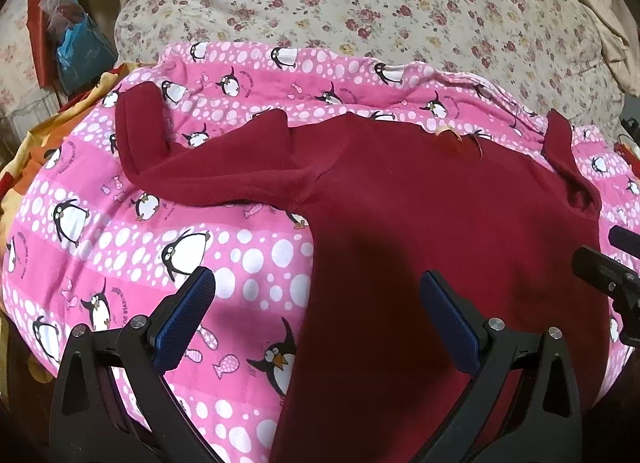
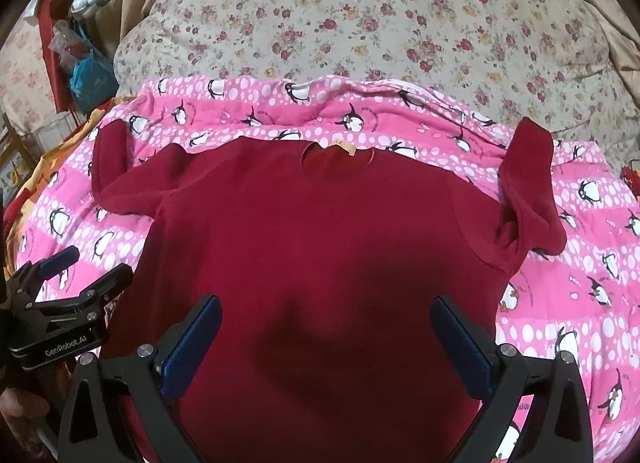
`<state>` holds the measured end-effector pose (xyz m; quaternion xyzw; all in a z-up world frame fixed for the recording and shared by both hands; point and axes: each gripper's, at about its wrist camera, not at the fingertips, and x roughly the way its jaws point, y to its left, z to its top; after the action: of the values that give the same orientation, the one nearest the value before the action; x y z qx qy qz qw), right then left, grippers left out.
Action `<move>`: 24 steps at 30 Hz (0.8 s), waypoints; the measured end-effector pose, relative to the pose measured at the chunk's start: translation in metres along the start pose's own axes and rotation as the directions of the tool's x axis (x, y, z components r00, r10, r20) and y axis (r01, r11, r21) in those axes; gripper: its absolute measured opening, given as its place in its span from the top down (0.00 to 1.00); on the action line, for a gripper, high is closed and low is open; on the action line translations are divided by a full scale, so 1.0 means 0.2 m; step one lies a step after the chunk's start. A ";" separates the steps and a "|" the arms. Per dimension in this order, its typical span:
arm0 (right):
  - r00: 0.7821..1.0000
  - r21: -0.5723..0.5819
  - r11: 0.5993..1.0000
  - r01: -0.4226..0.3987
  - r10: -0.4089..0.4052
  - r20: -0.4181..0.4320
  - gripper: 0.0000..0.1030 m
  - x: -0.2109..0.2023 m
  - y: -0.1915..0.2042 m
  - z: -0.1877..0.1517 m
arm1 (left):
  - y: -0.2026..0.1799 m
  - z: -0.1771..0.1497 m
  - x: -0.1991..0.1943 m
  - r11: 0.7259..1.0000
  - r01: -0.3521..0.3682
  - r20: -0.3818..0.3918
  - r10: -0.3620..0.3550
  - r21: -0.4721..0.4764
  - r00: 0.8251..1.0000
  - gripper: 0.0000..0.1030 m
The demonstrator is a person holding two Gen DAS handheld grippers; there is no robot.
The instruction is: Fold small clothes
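red sweater (image 2: 320, 231) lay flat on the penguin blanket (image 2: 580, 263), collar (image 2: 336, 151) farthest from the grippers. left gripper (image 1: 316, 303) and right gripper (image 2: 326, 327) hovered over its hem end, jaws released, holding nothing. best first fold: bring each sleeve squarely inward across the sweater's body.

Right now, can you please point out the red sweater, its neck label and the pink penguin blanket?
red sweater (image 2: 320, 231): right wrist view, middle of the chest.
neck label (image 2: 345, 149): right wrist view, the tan tag inside the collar.
pink penguin blanket (image 1: 132, 247): left wrist view, bare part left of the sweater.
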<state>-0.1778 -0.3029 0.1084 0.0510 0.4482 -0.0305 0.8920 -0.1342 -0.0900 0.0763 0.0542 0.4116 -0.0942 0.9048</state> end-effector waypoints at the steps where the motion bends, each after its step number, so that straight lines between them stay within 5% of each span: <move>1: 1.000 0.003 1.000 0.000 0.000 0.002 0.00 0.00 0.00 0.00 | 0.00 0.00 0.00 1.000 0.000 0.001 0.000 -0.003 1.000 0.01; 24: 1.000 -0.024 1.000 -0.007 0.007 -0.019 0.00 0.11 0.10 0.06 | 0.05 0.02 0.08 1.000 -0.017 -0.018 0.017 -0.026 1.000 0.01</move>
<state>-0.1536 -0.2843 0.0986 0.0423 0.4570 -0.0217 0.8882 -0.1189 -0.0820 0.0670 0.0466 0.4205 -0.0807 0.9025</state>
